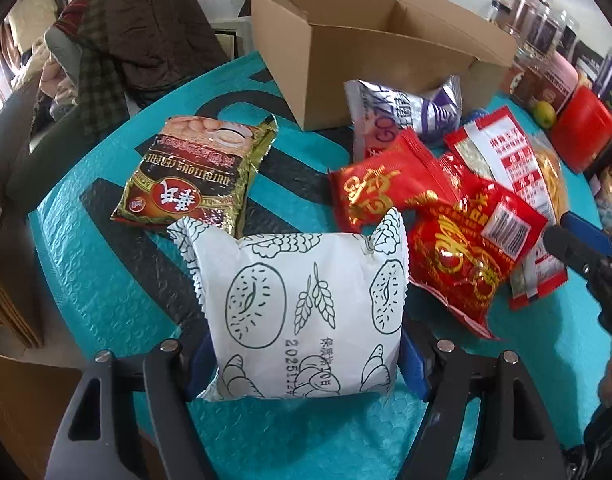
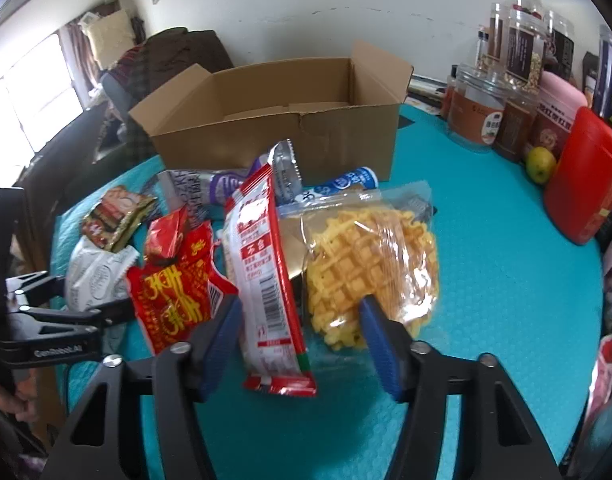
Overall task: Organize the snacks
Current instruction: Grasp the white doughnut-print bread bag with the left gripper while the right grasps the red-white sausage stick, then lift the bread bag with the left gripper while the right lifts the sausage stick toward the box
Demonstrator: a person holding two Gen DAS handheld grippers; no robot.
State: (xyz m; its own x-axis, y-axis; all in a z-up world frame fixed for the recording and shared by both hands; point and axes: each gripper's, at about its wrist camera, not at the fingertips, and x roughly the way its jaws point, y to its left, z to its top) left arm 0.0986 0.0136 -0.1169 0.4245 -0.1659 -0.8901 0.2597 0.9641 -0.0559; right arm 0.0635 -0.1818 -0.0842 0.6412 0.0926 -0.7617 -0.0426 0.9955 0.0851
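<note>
Jaws of the left gripper (image 1: 303,364) clamp the white bread packet (image 1: 301,312) at lower centre. Right gripper (image 2: 301,344) jaws straddle the red-white packet (image 2: 265,296) and waffle bag (image 2: 370,264); contact unclear. Bare teal mat (image 2: 506,280) spreads right; cardboard box (image 2: 273,120) stands open above.

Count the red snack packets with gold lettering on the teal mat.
2. One red packet lies mid-mat, right of the brown cereal bag; the second overlaps its right edge, right of the white bread packet. Others may hide under the pile.

White packet (image 1: 301,312) with black line-drawn pastries, teal mat (image 1: 105,280).
</note>
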